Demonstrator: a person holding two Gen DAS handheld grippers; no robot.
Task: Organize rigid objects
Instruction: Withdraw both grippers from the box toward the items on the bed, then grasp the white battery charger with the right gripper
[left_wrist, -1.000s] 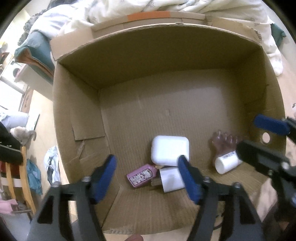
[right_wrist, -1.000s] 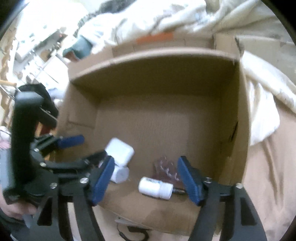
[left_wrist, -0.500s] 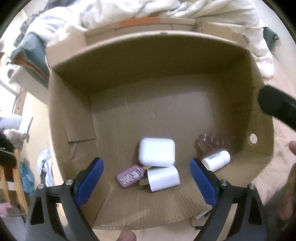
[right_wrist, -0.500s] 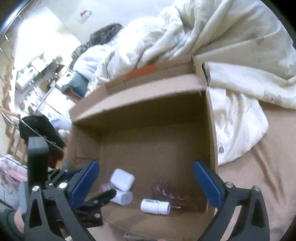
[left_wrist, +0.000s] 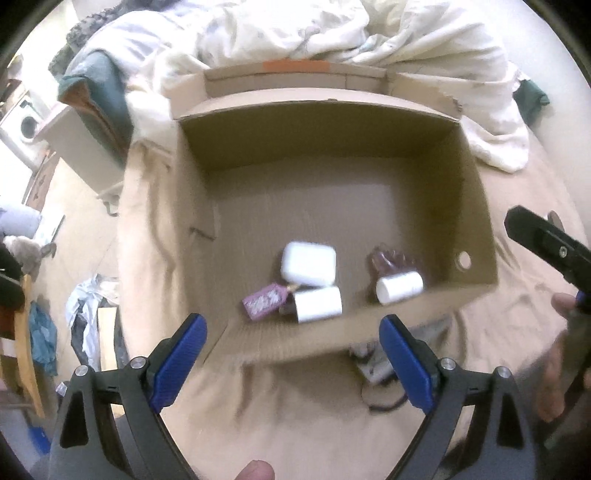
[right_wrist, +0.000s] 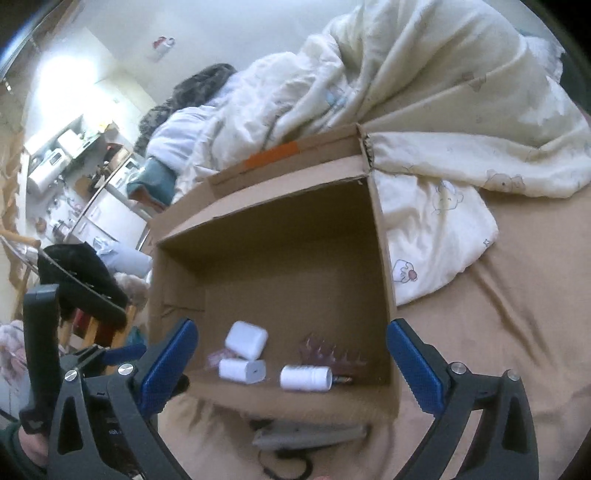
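An open cardboard box (left_wrist: 476, 206) (right_wrist: 382, 258) sits on a tan bed sheet. Near its front wall lie a white rounded case (left_wrist: 308, 263) (right_wrist: 246, 339), a white cylinder (left_wrist: 318, 304) (right_wrist: 242, 370), a pink patterned bottle (left_wrist: 263, 301), a white pill bottle (left_wrist: 399, 288) (right_wrist: 304, 377) and a dark red claw clip (left_wrist: 393, 259) (right_wrist: 325, 350). My left gripper (left_wrist: 293, 363) hangs open above and in front of the box, holding nothing. My right gripper (right_wrist: 291, 363) is open too, empty, outside the box's front edge.
A crumpled white duvet (right_wrist: 424, 110) lies behind and to the right of the box. A grey power strip with a black cord (right_wrist: 310, 435) (left_wrist: 373, 369) rests on the sheet just in front of the box. Furniture and clothes clutter the floor at left (left_wrist: 85, 325).
Both grippers opened wider and drew up and back out of the box. The objects stayed on the box floor.
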